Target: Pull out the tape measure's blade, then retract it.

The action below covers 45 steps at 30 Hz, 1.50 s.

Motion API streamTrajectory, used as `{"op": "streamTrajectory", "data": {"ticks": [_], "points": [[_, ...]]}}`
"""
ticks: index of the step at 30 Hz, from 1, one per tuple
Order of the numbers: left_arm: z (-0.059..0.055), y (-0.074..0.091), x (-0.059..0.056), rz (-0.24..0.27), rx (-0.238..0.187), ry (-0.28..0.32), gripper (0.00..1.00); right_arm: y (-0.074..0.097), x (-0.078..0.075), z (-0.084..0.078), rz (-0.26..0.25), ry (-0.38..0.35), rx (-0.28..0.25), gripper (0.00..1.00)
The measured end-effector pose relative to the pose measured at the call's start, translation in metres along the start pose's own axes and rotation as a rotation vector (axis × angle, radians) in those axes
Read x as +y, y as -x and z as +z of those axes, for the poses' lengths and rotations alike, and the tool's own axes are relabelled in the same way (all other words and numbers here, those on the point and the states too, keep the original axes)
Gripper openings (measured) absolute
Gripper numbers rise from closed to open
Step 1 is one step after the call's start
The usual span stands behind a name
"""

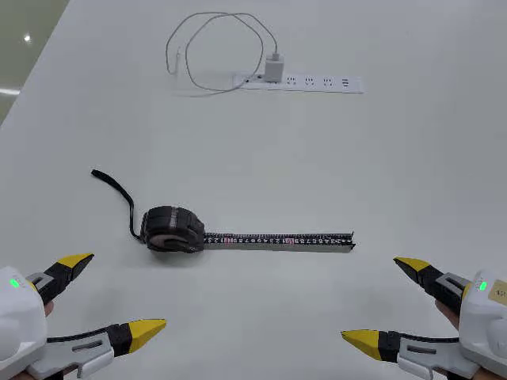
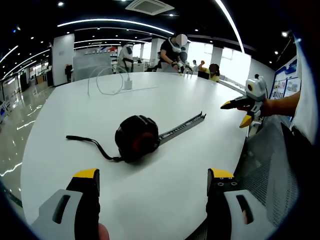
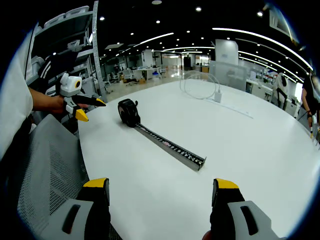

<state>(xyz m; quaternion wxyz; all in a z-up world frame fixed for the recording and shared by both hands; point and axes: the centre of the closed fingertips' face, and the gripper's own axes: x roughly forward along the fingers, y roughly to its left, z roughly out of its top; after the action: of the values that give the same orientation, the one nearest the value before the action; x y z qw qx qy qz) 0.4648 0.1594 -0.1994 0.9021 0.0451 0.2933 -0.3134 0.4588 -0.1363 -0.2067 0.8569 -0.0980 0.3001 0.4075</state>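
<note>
**Blade out, lying crosswise ahead of both grippers**

Nearest us, the left gripper (image 1: 117,293) and right gripper (image 1: 374,299) hover low over the white surface (image 1: 253,142), their fingers (image 1: 146,327) spread wide and holding nothing. Just beyond them lies the tape measure (image 1: 178,231), its blade (image 1: 277,240) drawn out flat with its long axis running left to right. The case (image 1: 166,226) sits ahead of the left gripper, and the hook end (image 1: 351,240) points toward the right one. For the retraction, we judge the left gripper nearer the case. Far back lies a power strip (image 1: 313,81).
</note>
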Motion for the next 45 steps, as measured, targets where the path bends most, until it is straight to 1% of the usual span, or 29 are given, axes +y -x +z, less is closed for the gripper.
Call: {"op": "streamTrajectory", "data": {"ticks": [6, 7, 9, 16, 22, 27, 31, 35, 42, 45], "points": [[0.005, -0.007, -0.001, -0.005, 0.004, 0.001, 0.87, 0.0, -0.001, 0.0, 0.001, 0.003, 0.005, 0.84], [0.006, -0.009, -0.002, -0.012, 0.003, 0.009, 0.87, 0.0, -0.001, 0.0, 0.002, 0.004, 0.005, 0.84], [0.006, -0.011, -0.003, -0.012, 0.009, 0.009, 0.88, 0.0, -0.001, 0.0, 0.003, 0.003, 0.005, 0.84], [0.011, -0.021, -0.003, -0.014, 0.007, 0.028, 0.89, -0.001, -0.001, -0.001, 0.003, 0.0, 0.004, 0.84], [0.011, -0.03, -0.004, -0.021, 0.015, 0.038, 0.88, -0.001, -0.001, -0.002, 0.004, -0.003, 0.008, 0.84], [0.011, -0.035, -0.005, -0.025, 0.026, 0.032, 0.88, -0.003, -0.001, -0.004, 0.007, -0.005, 0.012, 0.83], [0.012, -0.041, -0.003, -0.025, 0.024, 0.044, 0.87, -0.003, -0.001, -0.004, 0.006, -0.007, 0.01, 0.83], [0.013, -0.047, -0.004, -0.033, 0.026, 0.047, 0.87, -0.002, -0.003, -0.004, -0.001, -0.01, 0.005, 0.82], [0.019, -0.057, -0.007, -0.045, 0.016, 0.05, 0.87, -0.002, -0.004, -0.007, -0.002, -0.017, 0.009, 0.82], [0.019, -0.059, -0.009, -0.047, 0.019, 0.047, 0.87, -0.003, -0.004, -0.008, -0.002, -0.017, 0.009, 0.82]]}}
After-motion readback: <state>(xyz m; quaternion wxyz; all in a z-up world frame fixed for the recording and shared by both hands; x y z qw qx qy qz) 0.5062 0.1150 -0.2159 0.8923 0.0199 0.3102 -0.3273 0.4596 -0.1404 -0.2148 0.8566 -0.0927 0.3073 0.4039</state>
